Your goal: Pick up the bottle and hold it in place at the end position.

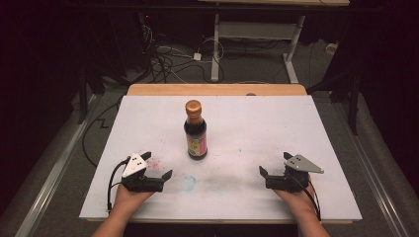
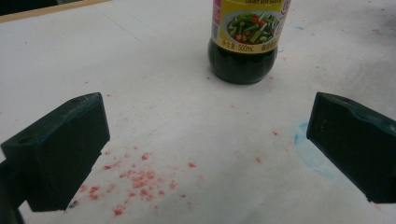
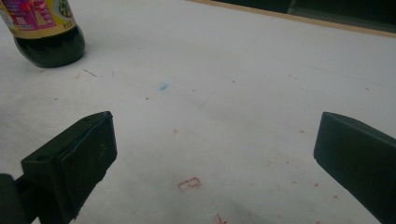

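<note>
A dark soy sauce bottle (image 1: 195, 129) with a copper-coloured cap and a yellow label stands upright near the middle of the white board (image 1: 257, 118). My left gripper (image 1: 158, 165) rests at the front left, open, with nothing between its jaws. It points toward the bottle (image 2: 243, 42), which stands a little way ahead of the left gripper (image 2: 208, 140). At the front right my right gripper (image 1: 274, 163) also stands open and empty. In the right gripper view the bottle's base (image 3: 49, 42) is at the upper left, well beyond the right gripper (image 3: 215, 154).
Red crumbs of stain (image 2: 137, 179) and a blue smudge (image 1: 188, 183) mark the board near the left gripper. A wooden table edge (image 1: 217, 89) runs along the back. Beyond it are cables (image 1: 163, 59) and a desk frame (image 1: 257, 34) on the dark floor.
</note>
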The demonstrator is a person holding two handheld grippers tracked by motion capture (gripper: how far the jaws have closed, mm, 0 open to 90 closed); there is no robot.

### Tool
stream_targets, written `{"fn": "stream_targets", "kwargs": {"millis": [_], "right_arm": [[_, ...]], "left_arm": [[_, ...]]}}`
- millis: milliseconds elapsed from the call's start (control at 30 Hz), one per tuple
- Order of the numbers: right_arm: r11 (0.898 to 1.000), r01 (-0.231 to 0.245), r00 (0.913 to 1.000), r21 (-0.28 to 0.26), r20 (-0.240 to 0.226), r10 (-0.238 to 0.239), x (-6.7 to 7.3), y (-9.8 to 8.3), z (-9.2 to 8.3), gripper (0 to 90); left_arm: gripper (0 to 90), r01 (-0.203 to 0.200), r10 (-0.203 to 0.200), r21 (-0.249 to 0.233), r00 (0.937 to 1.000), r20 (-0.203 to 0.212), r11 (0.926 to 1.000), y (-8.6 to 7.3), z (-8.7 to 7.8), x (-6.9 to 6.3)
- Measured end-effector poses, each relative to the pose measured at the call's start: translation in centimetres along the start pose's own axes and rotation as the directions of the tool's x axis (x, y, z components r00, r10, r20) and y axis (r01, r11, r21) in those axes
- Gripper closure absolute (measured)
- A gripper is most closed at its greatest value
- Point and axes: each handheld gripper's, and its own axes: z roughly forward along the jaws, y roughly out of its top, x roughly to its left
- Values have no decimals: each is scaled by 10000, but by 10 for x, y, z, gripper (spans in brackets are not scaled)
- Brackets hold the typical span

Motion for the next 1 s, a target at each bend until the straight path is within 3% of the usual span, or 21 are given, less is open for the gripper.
{"fn": "stream_targets", "kwargs": {"millis": [400,833,1000], "right_arm": [[9997,228,9997,-103,85,-227,2,-1,-1,0],[9996,-193,9998,-201,38,194,-1,0,-3,0],[9989,-221,9997,-414,-44,219,-1,3,-8,0]], "left_arm": [[0,-39,38,102,10000,91,9999,1,1,0],[0,11,-12,55,9999,170,10000,1,0,2],[0,231,-232,28,9990,372,9997,3,-2,1]]}}
